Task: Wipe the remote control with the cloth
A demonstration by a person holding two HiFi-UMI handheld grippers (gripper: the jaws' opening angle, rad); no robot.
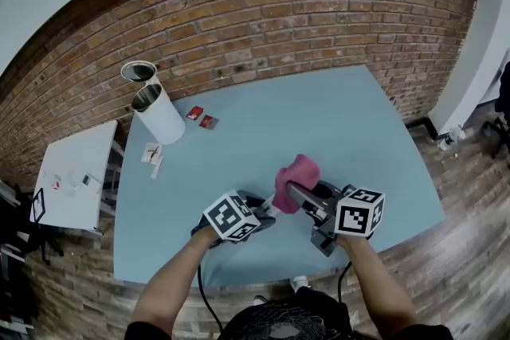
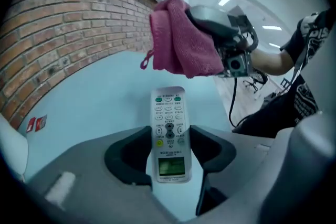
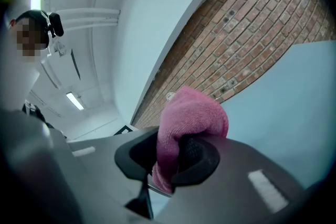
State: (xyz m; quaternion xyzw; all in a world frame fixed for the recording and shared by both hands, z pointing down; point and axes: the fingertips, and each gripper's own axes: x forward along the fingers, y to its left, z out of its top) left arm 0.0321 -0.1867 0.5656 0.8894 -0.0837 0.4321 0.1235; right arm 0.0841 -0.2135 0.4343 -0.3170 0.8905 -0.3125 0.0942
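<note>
**Remote clamped, cloth poised near it**

My left hand-held gripper (image 2: 169, 148) is clamped on the white remote control (image 2: 169, 126). Its jaws press the remote's two long sides near the display end, with the buttons facing up, over the light blue surface (image 1: 335, 115). My right hand-held gripper (image 3: 170, 157) is closed on the pink cloth (image 3: 191, 113), which bunches out past the jaw tips. From the left gripper view, the cloth hangs just beyond the remote's far end, with a strip of surface showing between them.

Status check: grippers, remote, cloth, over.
Left gripper shut on remote control. Right gripper shut on cloth, above remote's far end, no contact visible. Nothing between them.
</note>
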